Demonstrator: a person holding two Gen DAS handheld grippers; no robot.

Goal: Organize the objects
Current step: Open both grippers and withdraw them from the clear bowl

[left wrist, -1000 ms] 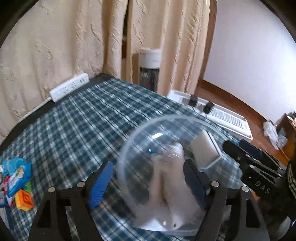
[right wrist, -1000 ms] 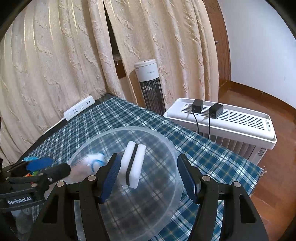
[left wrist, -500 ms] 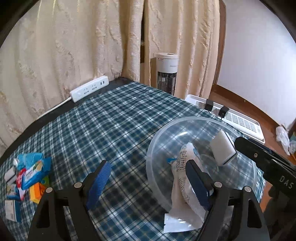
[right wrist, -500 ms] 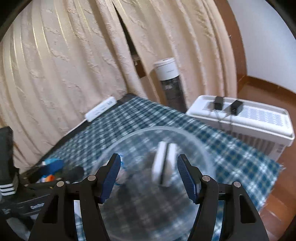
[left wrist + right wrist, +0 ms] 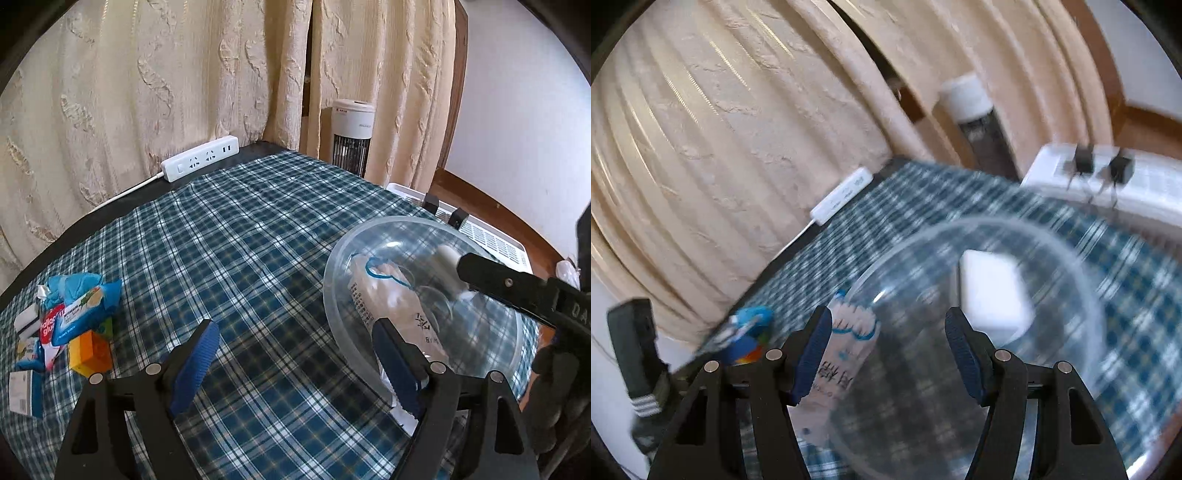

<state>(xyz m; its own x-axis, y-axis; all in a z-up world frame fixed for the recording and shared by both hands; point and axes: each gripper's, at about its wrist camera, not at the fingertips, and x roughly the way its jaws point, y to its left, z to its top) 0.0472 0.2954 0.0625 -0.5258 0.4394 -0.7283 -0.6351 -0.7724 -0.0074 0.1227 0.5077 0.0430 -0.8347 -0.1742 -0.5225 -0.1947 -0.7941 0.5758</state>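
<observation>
Hovering wide open and empty, both the left gripper (image 5: 295,358) and right gripper (image 5: 888,350) sit over the clear bowl (image 5: 334,295), gripping nothing.

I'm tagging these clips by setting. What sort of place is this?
Most likely a room in a home: cream curtains behind a table with a plaid cloth, a tower fan and white floor appliance on a wooden floor.

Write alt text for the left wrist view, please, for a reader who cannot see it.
The open left gripper hangs over a blue plaid tablecloth, beside a clear bowl that holds a white packet. A pile of snack packets and an orange block lies far left.
</observation>
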